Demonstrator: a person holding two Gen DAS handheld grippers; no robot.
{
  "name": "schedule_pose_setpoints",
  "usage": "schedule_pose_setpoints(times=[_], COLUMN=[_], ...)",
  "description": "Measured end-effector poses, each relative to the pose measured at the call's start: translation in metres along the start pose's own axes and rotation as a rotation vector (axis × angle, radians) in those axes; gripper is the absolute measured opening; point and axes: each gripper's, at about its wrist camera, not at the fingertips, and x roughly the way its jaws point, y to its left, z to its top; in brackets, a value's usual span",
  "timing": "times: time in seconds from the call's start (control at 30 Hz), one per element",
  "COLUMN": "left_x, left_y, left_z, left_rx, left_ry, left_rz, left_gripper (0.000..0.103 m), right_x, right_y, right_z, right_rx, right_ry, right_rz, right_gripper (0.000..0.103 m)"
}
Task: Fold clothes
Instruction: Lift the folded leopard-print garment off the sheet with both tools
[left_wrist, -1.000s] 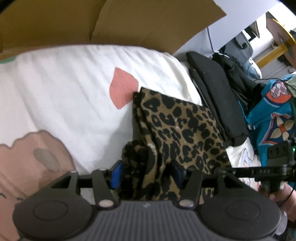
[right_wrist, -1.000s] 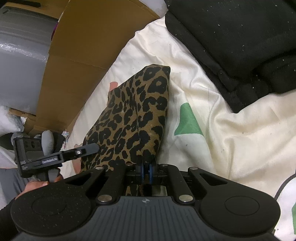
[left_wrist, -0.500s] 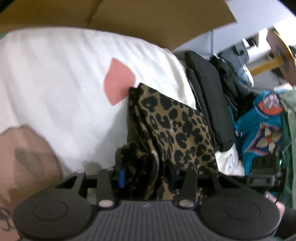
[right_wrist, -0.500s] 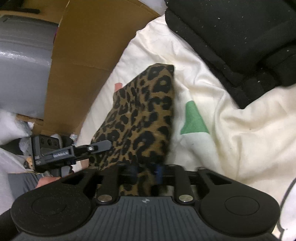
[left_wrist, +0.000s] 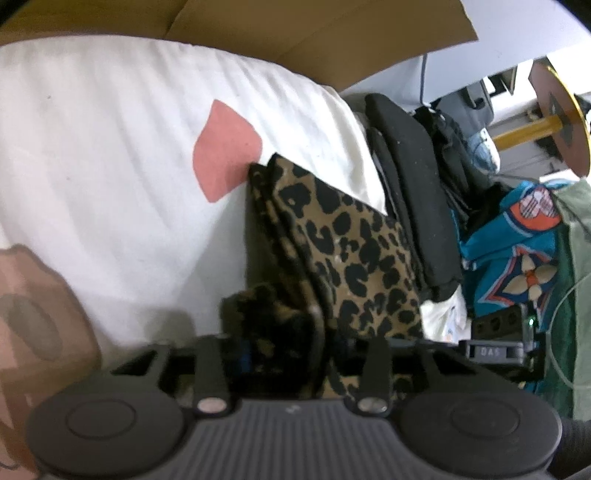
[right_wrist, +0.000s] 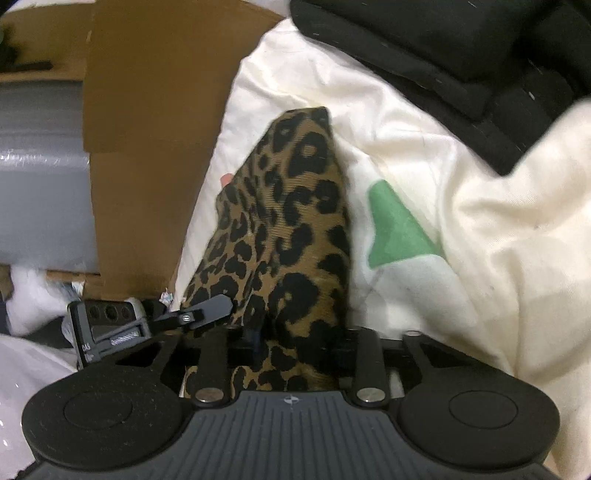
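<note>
A folded leopard-print garment (left_wrist: 351, 251) (right_wrist: 291, 206) lies on a white printed bedsheet (left_wrist: 110, 147) (right_wrist: 480, 240). My left gripper (left_wrist: 297, 356) is at the garment's near left corner, where the cloth is bunched dark between its fingers. Its jaws are closing, and the cloth fills the gap between the pads. My right gripper (right_wrist: 297, 343) takes the opposite near edge. Its jaws are closing too, with a thick fold of the same garment filling the space between them. Both fingertip pairs are largely hidden by cloth.
A stack of folded black clothes (left_wrist: 413, 192) (right_wrist: 443, 44) lies just beyond the garment. Brown cardboard (left_wrist: 295, 29) (right_wrist: 155, 110) stands along the bed's far side. A teal patterned cloth (left_wrist: 517, 258) lies at the right, a grey box (right_wrist: 37, 184) at the left.
The left jaws have narrowed onto the bunched corner. The right jaws let go of a thin pinch, spread, then narrowed on a thicker fold while the gripper sank and rolled slightly.
</note>
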Motion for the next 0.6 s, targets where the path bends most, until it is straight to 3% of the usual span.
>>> schedule_pose_setpoints(times=[0.17, 0.4, 0.6], left_x=[-0.007, -0.024, -0.056], left_y=[-0.01, -0.025, -0.044], left_z=[0.0, -0.005, -0.018], left_rx=[0.043, 0.08, 0.042], left_ry=[-0.013, -0.061, -0.159], left_rz=[0.01, 0.057, 0.102], left_gripper=[0.03, 0.028, 0.027], right_x=[-0.001, -0.001, -0.012], right_y=[0.007, 0.041, 0.078], right_z=[-0.004, -0.01, -0.016], right_rx=[-0.028, -0.156, -0.235], right_ry=[-0.007, -0.021, -0.051], right_rz=[-0.017, -0.093, -0.115], right_gripper=[0.009, 0.006, 0.006])
